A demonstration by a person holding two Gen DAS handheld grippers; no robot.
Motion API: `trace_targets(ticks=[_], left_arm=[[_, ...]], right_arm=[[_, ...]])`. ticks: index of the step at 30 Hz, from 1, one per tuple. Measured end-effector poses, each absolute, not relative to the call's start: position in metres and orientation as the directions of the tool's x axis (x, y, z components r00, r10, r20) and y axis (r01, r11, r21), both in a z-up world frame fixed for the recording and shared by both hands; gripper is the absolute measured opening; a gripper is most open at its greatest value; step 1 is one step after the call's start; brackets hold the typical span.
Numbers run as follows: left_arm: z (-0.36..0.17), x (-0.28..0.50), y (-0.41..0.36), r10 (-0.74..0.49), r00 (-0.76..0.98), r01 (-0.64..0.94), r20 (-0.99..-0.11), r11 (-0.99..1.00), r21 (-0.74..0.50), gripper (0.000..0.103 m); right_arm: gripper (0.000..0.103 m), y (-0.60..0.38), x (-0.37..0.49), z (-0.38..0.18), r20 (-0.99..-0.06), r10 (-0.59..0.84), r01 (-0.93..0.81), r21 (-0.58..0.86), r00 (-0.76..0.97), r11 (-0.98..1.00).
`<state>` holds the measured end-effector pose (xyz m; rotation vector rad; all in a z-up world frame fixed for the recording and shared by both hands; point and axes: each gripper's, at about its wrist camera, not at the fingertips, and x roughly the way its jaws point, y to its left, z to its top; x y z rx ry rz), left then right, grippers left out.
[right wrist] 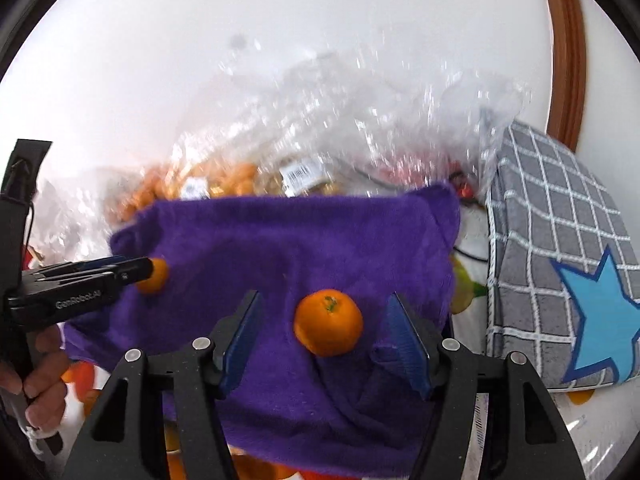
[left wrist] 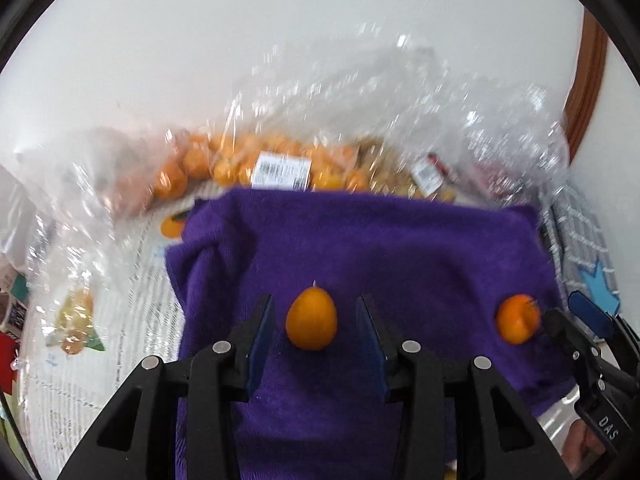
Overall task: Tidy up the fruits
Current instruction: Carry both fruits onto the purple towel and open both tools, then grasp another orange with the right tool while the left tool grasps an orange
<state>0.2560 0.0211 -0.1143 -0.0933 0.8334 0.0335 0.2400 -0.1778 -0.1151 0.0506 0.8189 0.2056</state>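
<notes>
Two small oranges lie on a purple towel (left wrist: 400, 248). In the left wrist view, one orange (left wrist: 311, 323) sits between the open fingers of my left gripper (left wrist: 316, 324), not touching either pad. In the right wrist view, the other orange (right wrist: 329, 322), stem up, sits between the open fingers of my right gripper (right wrist: 326, 326). The same orange (left wrist: 517, 324) shows at the right of the left wrist view beside the right gripper's fingers (left wrist: 560, 328). The left gripper's fingers (right wrist: 132, 272) partly hide the first orange (right wrist: 154, 276) in the right wrist view.
A clear plastic bag of several oranges (left wrist: 208, 168) with a barcode label (left wrist: 282, 172) lies behind the towel. A grey checked cushion with a blue star (right wrist: 560, 260) stands at the right. Printed newspaper (left wrist: 100, 320) covers the surface at the left.
</notes>
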Motion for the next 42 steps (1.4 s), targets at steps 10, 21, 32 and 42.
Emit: trace_targets(ticks=[10,21,32,42], left_arm=[[-0.055,0.197,0.018,-0.005,0.767,-0.017,-0.642,0.999,-0.027,0.039],[-0.049,0.131,0.059,-0.023,0.744,-0.062,-0.667,0.993,-0.104,0.039],[-0.087,0.071,0.053,-0.060,0.712,-0.042,-0.699,0.991,-0.127,0.056],[-0.142,0.069,0.014,-0.201,0.623,0.080,-0.756,0.978,-0.195,0.056]], right_arm=[[0.056,-0.180,0.186,-0.038,-0.676,0.155,-0.167,0.048,0.721,0.985],[0.047,-0.174,0.111,-0.054,-0.745,0.210,-0.185,0.118,0.633,0.976],[0.050,-0.166,0.067,-0.061,-0.739,0.246,-0.202,0.152,0.627,0.968],[0.050,-0.182,0.053,-0.073,-0.761,0.213,-0.168,0.138,0.613,0.976]])
